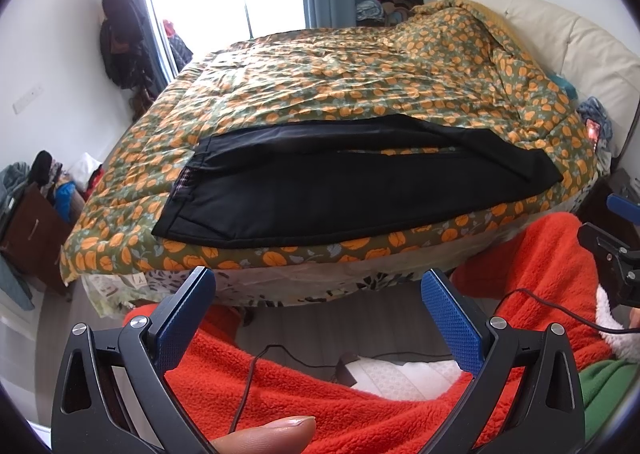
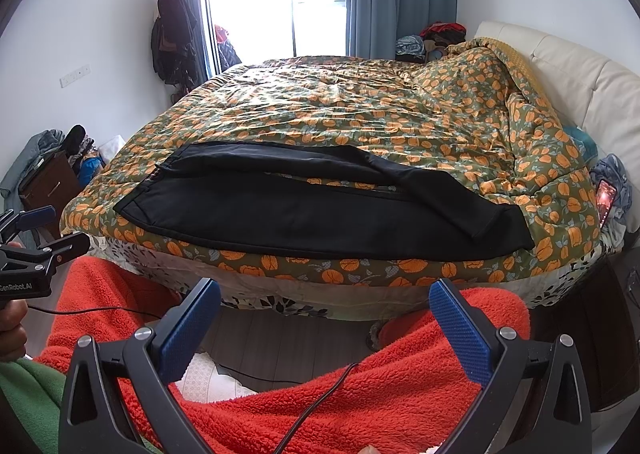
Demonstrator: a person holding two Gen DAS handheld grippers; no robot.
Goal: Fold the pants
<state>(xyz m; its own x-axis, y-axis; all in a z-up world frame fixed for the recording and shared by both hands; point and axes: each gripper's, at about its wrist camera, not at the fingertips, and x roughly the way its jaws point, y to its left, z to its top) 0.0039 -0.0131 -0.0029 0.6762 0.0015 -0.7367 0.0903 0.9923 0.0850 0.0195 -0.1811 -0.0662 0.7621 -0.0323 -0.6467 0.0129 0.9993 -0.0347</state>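
Note:
Black pants [image 1: 340, 185] lie flat along the near edge of the bed, waistband at the left, legs running right; they also show in the right wrist view [image 2: 320, 209]. The far leg crosses over the near leg toward the cuffs at the right. My left gripper [image 1: 318, 290] is open and empty, held back from the bed above red fleece-clad legs. My right gripper [image 2: 324, 302] is open and empty, also short of the bed edge. The left gripper [image 2: 36, 238] shows at the left edge of the right wrist view; part of the right gripper [image 1: 616, 250] shows at the right edge of the left wrist view.
The bed carries a green quilt with orange pumpkins [image 2: 360, 105] and a cream headboard [image 2: 580, 85] at the right. A phone [image 2: 606, 199] lies near the bed's right corner. A brown cabinet with clothes [image 2: 48, 181] stands at the left. Cables [image 2: 320, 402] run over the red fleece.

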